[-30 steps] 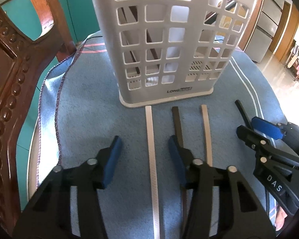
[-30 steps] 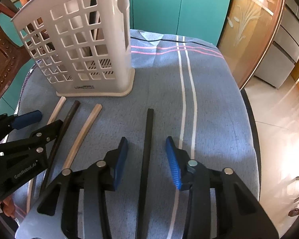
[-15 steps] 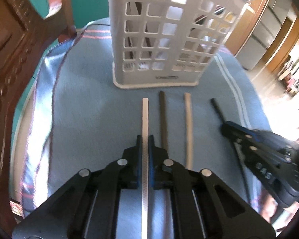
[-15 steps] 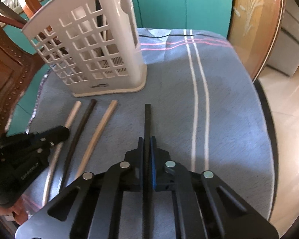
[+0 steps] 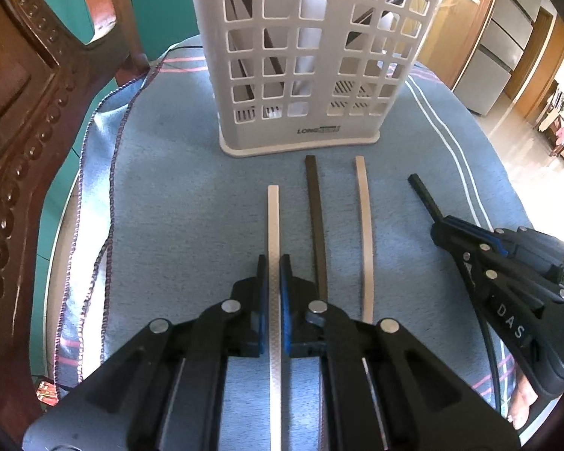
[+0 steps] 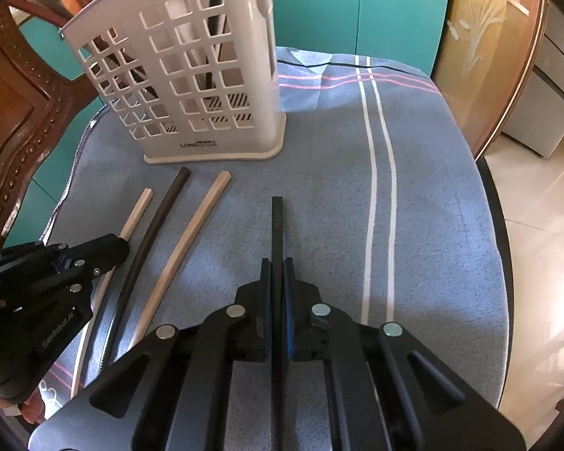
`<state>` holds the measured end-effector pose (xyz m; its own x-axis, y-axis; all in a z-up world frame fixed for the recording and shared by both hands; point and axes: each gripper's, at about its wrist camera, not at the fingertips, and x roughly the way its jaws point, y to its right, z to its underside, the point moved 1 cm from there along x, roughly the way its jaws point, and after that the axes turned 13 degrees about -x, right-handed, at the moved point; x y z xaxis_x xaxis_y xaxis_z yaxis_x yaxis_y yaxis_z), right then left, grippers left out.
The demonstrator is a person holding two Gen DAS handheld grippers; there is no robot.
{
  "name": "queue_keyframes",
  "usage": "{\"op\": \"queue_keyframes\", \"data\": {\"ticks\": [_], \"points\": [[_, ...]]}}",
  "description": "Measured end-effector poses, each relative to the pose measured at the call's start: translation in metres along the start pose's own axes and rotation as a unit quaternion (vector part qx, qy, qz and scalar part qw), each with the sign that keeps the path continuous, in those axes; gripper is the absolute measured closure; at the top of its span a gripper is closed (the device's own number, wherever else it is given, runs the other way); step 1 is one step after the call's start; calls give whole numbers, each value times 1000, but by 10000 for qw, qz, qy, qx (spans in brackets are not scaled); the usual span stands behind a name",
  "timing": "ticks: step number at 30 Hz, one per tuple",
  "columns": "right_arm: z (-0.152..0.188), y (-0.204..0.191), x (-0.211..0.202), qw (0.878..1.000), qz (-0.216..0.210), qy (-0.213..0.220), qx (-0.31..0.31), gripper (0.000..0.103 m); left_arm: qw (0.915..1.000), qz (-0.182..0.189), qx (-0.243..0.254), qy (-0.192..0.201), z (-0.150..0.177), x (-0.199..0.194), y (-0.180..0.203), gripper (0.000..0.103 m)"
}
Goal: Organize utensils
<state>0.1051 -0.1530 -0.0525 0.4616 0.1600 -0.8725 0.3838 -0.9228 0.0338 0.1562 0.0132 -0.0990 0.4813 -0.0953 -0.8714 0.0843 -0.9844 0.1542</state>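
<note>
We work on a blue striped cloth (image 6: 425,203) spread over the table, a carved wooden chair (image 5: 22,120) at the far left; on the far side of the cloth stands the white lattice utensil holder (image 5: 312,56), dark sticks already leaning inside it; near its base four sticks lie side by side; our left gripper (image 5: 273,274) has closed on the white stick (image 5: 273,218), the leftmost, pads pinching it; our right gripper (image 6: 277,278) has closed on the black stick (image 6: 277,225), the rightmost; between them the dark brown stick (image 5: 316,210) and the tan stick (image 5: 365,218) lie loose on the cloth
</note>
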Motion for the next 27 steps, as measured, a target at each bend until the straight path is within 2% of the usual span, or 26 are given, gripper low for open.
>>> {"op": "queue_keyframes", "data": {"ticks": [11, 12, 15, 27], "points": [[0, -3, 0, 9999, 68, -47, -74, 96, 9998, -123, 130, 49, -4, 1, 8, 90], [0, -3, 0, 9999, 70, -48, -73, 96, 9998, -140, 143, 59, -4, 1, 8, 86], [0, -3, 0, 9999, 126, -48, -108, 95, 9995, -224, 187, 80, -5, 2, 10, 59], [1, -7, 1, 9995, 252, -68, -186, 95, 9994, -288, 189, 79, -11, 9, 7, 47]]}}
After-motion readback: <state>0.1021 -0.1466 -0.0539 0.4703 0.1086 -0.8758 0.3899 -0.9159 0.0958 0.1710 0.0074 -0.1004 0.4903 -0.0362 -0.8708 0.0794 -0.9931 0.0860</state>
